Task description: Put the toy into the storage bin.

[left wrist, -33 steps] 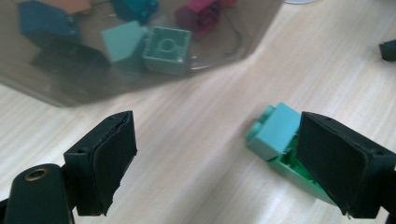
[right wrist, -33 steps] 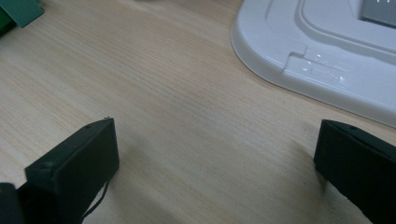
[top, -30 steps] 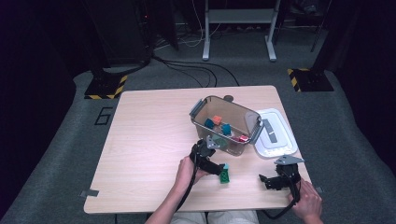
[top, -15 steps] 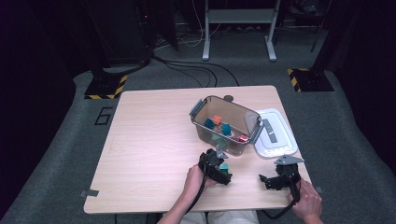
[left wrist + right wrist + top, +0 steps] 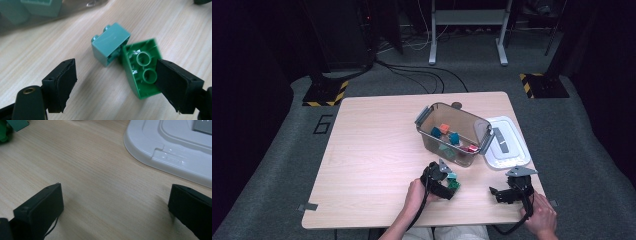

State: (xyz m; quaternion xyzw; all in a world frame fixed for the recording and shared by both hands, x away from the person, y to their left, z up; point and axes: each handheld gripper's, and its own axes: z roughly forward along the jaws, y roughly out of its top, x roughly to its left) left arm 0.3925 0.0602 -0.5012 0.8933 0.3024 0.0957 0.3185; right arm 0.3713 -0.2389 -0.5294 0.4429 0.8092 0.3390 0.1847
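In the left gripper view, the left gripper [image 5: 115, 82] is standing low over the table [image 5: 50, 50], and its jaws have just been closing while still set apart. The right-hand pad is touching the green brick [image 5: 142, 72], which is lying tipped in the centre right of the frame with its hollow underside showing; the other pad is standing clear of everything. Touching it, just beyond, the teal brick [image 5: 110, 45] is lying on its side. So the pickup seems to be only starting; next the jaws would need to centre on one brick and close. In the high view's lower right, the right gripper [image 5: 497, 192] is resting open and empty, near the white lid [image 5: 507, 145]. Farther up, the bin [image 5: 454, 132] is holding more bricks.
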